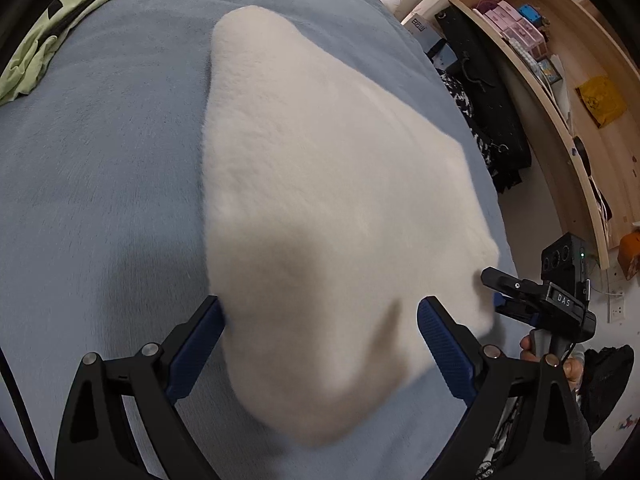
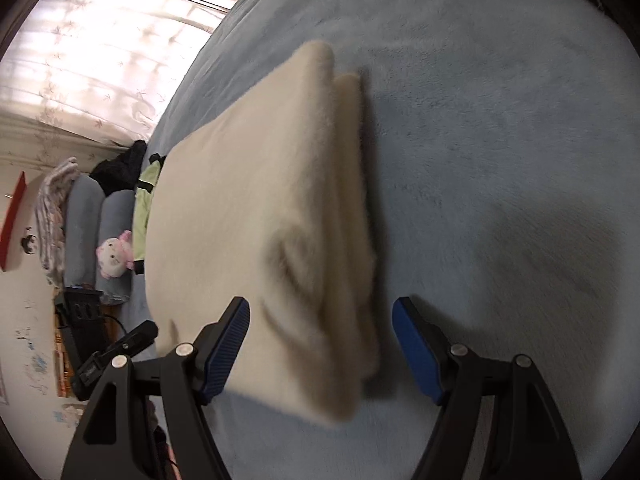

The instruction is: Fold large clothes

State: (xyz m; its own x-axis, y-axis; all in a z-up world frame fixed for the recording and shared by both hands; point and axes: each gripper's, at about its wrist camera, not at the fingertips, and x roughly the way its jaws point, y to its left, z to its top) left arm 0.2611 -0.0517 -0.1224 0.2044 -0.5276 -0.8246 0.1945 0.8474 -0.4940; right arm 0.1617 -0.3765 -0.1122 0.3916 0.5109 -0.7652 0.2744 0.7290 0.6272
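Note:
A cream fleece garment [image 1: 320,184] lies folded in layers on the blue bed cover [image 1: 100,184]. My left gripper [image 1: 320,328] is open, its blue-padded fingers on either side of the garment's near corner. In the right wrist view the folded garment [image 2: 248,208] shows its stacked edges, blurred near me. My right gripper [image 2: 320,332] is open, fingers astride the garment's near folded edge. The right gripper also shows in the left wrist view [image 1: 532,296] at the garment's right edge. The left gripper's tip shows in the right wrist view [image 2: 120,348].
A light green garment [image 1: 44,44] lies at the far left of the bed. Wooden shelves [image 1: 560,80] and dark bags [image 1: 488,120] stand right of the bed. Grey pillows [image 2: 100,240], a pink plush toy [image 2: 116,256] and a curtained window [image 2: 100,52] lie beyond it.

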